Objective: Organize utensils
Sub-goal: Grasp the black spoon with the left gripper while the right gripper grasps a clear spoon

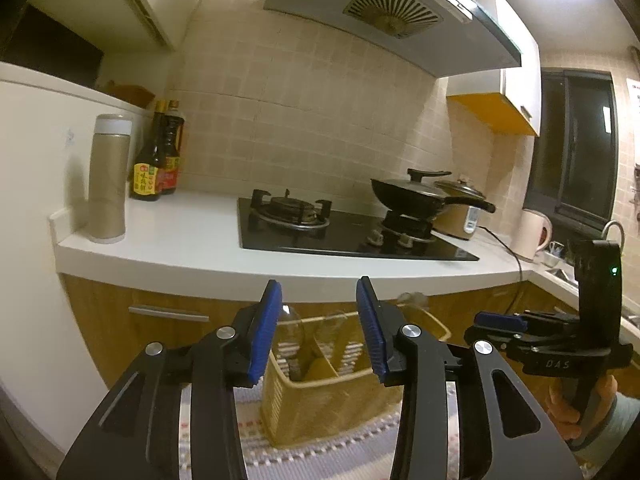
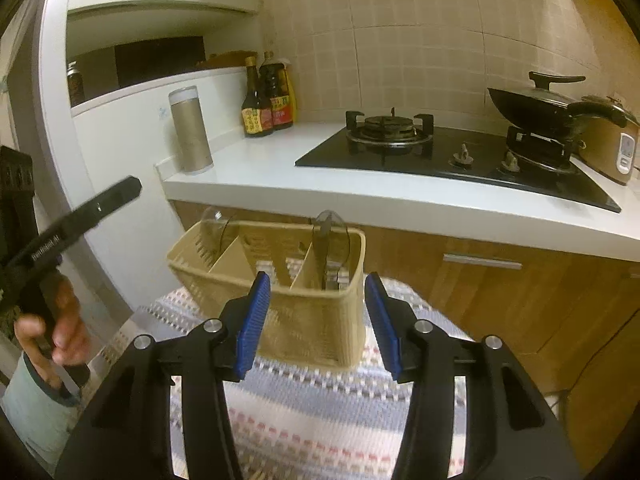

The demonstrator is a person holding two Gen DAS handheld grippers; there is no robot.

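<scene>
The left gripper point(image 1: 320, 330) and right gripper point(image 2: 318, 320) both stand released, nothing between their blue pads. The beige basket point(image 2: 304, 320) sits on a striped cloth point(image 2: 320, 408) just ahead, with clear spoons point(image 2: 330, 226) upright in its compartments.

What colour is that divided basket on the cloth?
Beige basket, clearest in the right wrist view.

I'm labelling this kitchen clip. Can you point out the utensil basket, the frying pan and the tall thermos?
Utensil basket point(image 2: 304, 320): right wrist view, on its front wall.
Frying pan point(image 2: 524, 110): right wrist view, on its black side.
Thermos point(image 1: 107, 184): left wrist view, mid-body.
</scene>
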